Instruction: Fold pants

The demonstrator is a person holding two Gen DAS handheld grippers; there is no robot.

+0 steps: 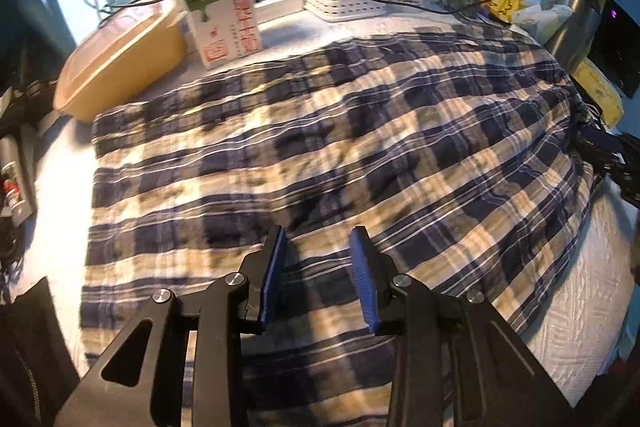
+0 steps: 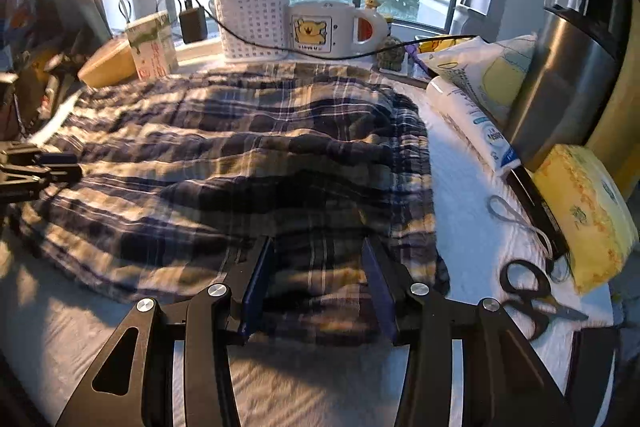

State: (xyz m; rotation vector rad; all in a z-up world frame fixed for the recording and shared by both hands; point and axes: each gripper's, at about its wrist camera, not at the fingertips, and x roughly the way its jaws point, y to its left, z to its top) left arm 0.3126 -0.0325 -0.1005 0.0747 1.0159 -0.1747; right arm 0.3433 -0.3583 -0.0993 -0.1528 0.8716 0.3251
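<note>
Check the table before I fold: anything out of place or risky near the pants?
Yes: black-handled scissors lie loose on the white tablecloth right of the blue-and-cream plaid pants, beside the right claw. A black cable drapes along their far edge.

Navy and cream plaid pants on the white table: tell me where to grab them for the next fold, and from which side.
Judging by how the navy and cream plaid pants lie, pinch the near edge, coming from the near side. The right gripper straddles the bunched near corner by the gathered waistband; the left gripper hangs open over flat cloth, so it likely needs to drop back to the hem.
</note>
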